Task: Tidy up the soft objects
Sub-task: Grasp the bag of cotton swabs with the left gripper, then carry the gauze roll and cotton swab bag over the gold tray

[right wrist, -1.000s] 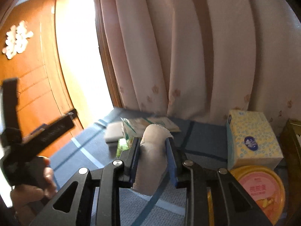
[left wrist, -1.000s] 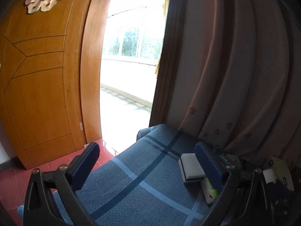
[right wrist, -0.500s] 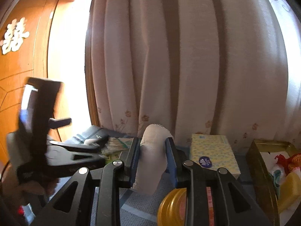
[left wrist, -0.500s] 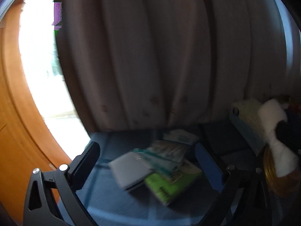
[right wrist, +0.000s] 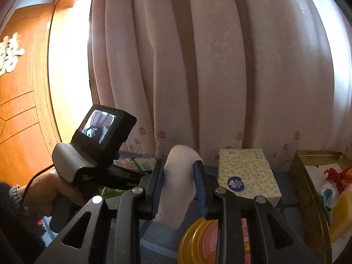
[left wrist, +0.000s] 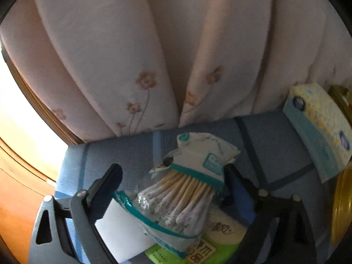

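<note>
Swab bag [left wrist: 182, 200] lies low centre in the left wrist view, atop a white pad [left wrist: 123, 233] and a green pack [left wrist: 211, 242] on the blue cloth [left wrist: 275, 145]. Left gripper [left wrist: 173, 182] straddles it; its jaws have just been closing, spread either side, pads not pressing yet. Right gripper [right wrist: 179, 184], centre of its view, pinches a white gauze roll [right wrist: 178, 182]. Risk: the slick, loose film may slide or only a corner be caught, dragging the pack beneath. Tissue box [right wrist: 246, 173] sits right.

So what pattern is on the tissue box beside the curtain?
Pale yellow with small blue-green rings and a dark blue logo; the tissue box shows best in the right wrist view.
</note>
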`<state>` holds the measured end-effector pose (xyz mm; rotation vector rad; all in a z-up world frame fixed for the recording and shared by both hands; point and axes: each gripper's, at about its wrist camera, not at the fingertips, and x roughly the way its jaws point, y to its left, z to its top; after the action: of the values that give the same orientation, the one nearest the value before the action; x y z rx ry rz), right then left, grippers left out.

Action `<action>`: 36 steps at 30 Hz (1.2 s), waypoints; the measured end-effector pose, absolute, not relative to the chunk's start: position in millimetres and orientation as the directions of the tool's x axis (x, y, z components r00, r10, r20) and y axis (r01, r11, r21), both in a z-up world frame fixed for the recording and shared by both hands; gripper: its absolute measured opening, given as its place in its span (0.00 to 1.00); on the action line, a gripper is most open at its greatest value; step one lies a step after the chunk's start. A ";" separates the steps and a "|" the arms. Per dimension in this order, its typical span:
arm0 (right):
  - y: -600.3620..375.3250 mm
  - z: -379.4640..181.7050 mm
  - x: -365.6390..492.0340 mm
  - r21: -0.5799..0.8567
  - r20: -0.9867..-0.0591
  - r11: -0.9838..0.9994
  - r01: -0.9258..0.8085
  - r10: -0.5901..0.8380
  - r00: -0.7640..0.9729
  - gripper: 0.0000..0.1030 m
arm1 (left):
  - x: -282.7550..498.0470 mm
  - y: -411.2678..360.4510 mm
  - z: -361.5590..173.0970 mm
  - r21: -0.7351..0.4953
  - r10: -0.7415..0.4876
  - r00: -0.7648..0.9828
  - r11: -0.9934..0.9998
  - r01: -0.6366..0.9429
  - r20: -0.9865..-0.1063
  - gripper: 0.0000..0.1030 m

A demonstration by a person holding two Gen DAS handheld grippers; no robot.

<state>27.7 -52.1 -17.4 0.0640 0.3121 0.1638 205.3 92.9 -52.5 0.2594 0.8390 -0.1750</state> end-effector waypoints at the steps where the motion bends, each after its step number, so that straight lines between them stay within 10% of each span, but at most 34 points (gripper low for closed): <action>1: -52.2 -17.7 28.6 0.089 -0.302 0.985 -0.150 0.170 0.938 0.29 | 205.7 93.7 -51.9 0.153 -0.053 0.662 0.956 0.249 -0.748 0.77; 3: -52.0 -17.9 29.4 0.086 -0.300 0.985 -0.147 0.166 0.939 0.29 | 202.3 96.4 -48.8 0.123 -0.074 0.680 0.964 0.237 -0.729 0.54; 7: -51.2 -18.5 29.1 0.083 -0.297 0.987 -0.139 0.158 0.942 0.29 | 181.6 103.8 -40.9 0.057 -0.104 0.742 0.981 0.188 -0.662 0.42; 19: -55.7 -13.7 12.8 0.063 -0.235 0.996 -0.069 0.082 0.968 0.30 | 57.1 91.8 2.3 0.060 -0.034 0.946 0.997 0.057 -0.324 0.42; 36: -77.5 -22.5 -25.6 -0.072 -0.200 0.997 0.002 -0.016 0.980 0.30 | 6.3 79.2 2.0 -0.003 -0.022 0.965 1.000 0.022 -0.263 0.42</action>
<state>-25.6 -77.5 -22.5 -0.0715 0.2016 -0.0090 6.3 79.2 2.0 -0.0001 0.2662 -0.0223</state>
